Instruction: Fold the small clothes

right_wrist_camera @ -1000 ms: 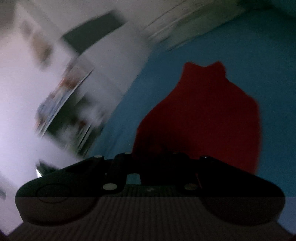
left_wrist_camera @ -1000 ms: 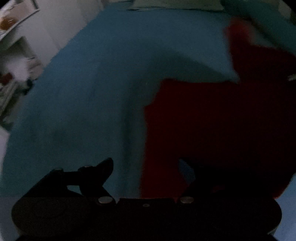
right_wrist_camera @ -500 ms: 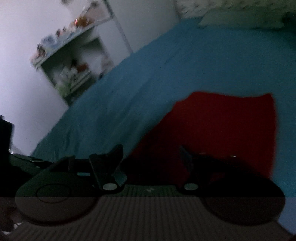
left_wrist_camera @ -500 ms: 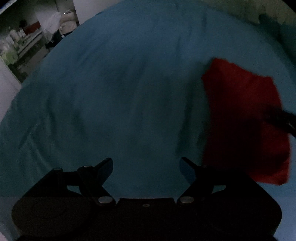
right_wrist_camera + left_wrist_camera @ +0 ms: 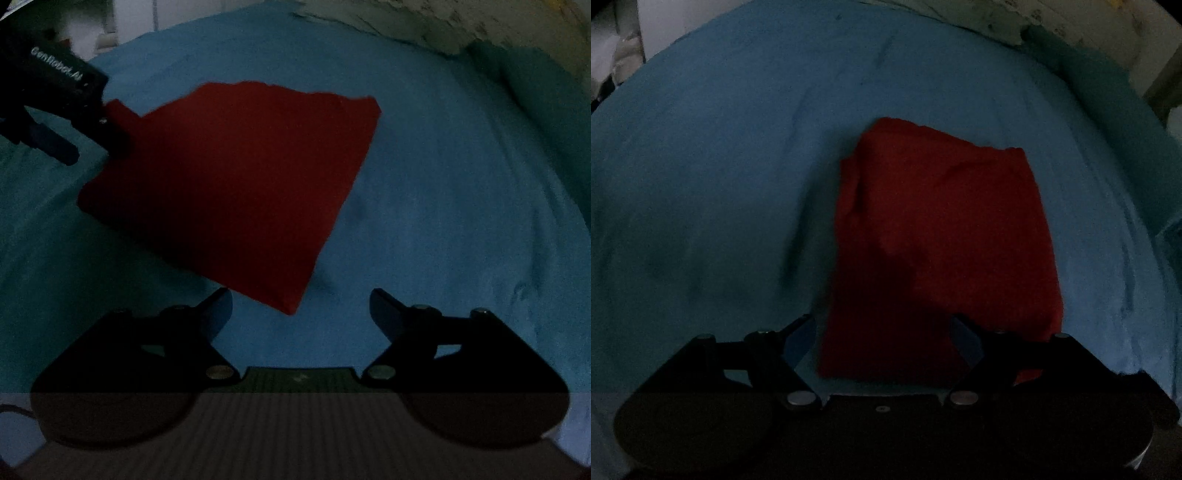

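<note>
A folded red garment (image 5: 942, 240) lies flat on a blue bedsheet (image 5: 720, 184). In the left wrist view its near edge lies between my left gripper's (image 5: 882, 328) open fingers, which hold nothing. In the right wrist view the garment (image 5: 236, 184) lies ahead and to the left, with its near corner just short of my right gripper (image 5: 299, 299), which is open and empty. The left gripper (image 5: 55, 107) shows there at the garment's far left edge. The light is dim.
A darker teal pillow or blanket (image 5: 1119, 122) lies at the bed's far right. A pale wall or headboard (image 5: 443, 22) runs behind the bed. White furniture (image 5: 624, 40) stands past the bed's far left edge.
Both grippers have swung round to face the garment. The garment now lies folded into a smaller rectangle. The right gripper has opened and let go of the cloth.
</note>
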Demonstrator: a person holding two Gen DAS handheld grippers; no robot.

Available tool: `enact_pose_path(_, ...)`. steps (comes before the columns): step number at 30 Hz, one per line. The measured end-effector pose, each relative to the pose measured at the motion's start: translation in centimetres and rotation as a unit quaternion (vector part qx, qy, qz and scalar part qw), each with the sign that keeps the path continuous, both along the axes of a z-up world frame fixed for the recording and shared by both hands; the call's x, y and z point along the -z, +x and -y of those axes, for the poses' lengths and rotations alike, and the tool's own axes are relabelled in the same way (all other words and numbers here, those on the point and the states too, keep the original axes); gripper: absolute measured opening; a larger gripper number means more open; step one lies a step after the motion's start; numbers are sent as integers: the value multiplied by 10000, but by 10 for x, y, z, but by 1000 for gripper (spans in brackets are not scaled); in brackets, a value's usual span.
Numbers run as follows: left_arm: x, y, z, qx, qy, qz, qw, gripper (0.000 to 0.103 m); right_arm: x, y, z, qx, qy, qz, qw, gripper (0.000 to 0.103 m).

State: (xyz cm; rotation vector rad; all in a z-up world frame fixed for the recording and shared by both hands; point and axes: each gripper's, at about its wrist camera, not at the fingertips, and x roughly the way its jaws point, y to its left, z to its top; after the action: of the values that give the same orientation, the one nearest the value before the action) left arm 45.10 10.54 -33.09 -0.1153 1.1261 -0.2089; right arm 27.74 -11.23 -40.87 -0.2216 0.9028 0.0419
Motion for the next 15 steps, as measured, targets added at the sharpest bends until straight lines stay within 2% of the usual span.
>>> enact_pose_path(4, 6, 11, -4, -303, -105, -39, 9995, 82, 1, 15, 1, 174, 103, 1, 9998, 84)
enact_pose_path(6, 7, 11, -12, -441, -151, -68, 9989, 82, 0, 10, 10, 221, 174, 81, 9996, 73)
enact_pose_path(7, 7, 12, -12, -474, -125, -68, 9988, 82, -2, 11, 11, 249, 187, 119, 9994, 60)
enact_pose_path(8, 7, 12, -17, -493, -84, -62, 9987, 82, -5, 11, 12, 309, 190, 165, 9992, 37)
enact_pose_path(9, 6, 10, -20, -504, -48, -58, 9987, 82, -8, 13, 14, 389, 207, 218, 9988, 29)
enact_pose_path(12, 7, 7, -27, -535, 93, -82, 9985, 82, -20, 7, 22, 713, 260, 532, 9957, 26)
enact_pose_path(13, 10, 5, -29, -544, 186, -125, 9983, 83, -18, 4, 26, 790, 290, 489, 9952, 26)
enact_pose_path(15, 20, 2, -32, -616, 419, -308, 9967, 83, -1, 3, 38, 1080, 512, 114, 9928, 26)
